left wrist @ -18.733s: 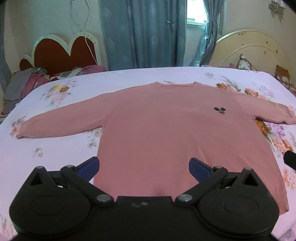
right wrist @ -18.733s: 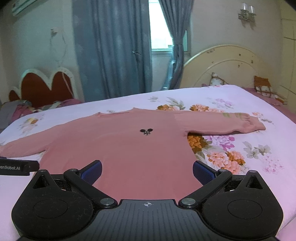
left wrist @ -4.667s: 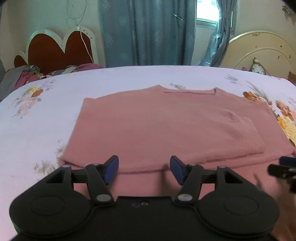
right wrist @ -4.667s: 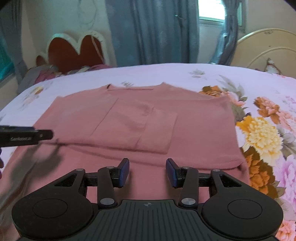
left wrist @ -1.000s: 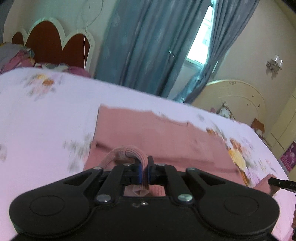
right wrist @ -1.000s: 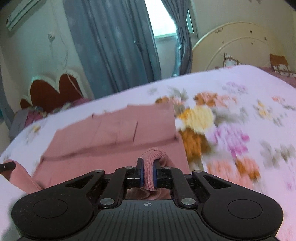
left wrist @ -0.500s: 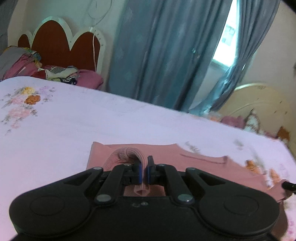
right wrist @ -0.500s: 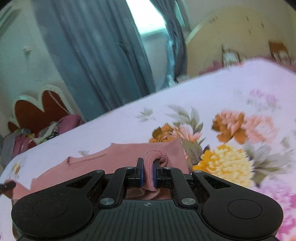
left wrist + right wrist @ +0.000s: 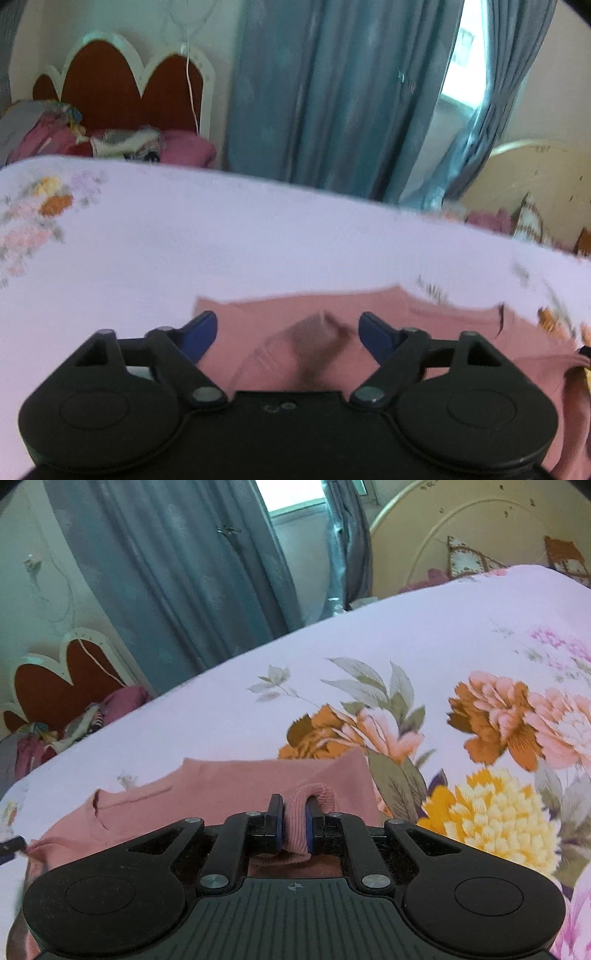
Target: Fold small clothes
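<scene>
Hem fold landing near collar: left claw [image 9: 286, 330] opening off pink sweater [image 9: 461, 325], right claw [image 9: 294, 830] clamping hem; smoothing remaining.

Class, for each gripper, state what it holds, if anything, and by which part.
The right gripper pinches the pink sweater by its ribbed hem. The left gripper is opening its jaws and grips nothing.

Between my left tongs [image 9: 286, 328] the pink sweater's [image 9: 424, 332] hem is just a smear, and my black tong bodies cover all the cloth nearer me in both views.
</scene>
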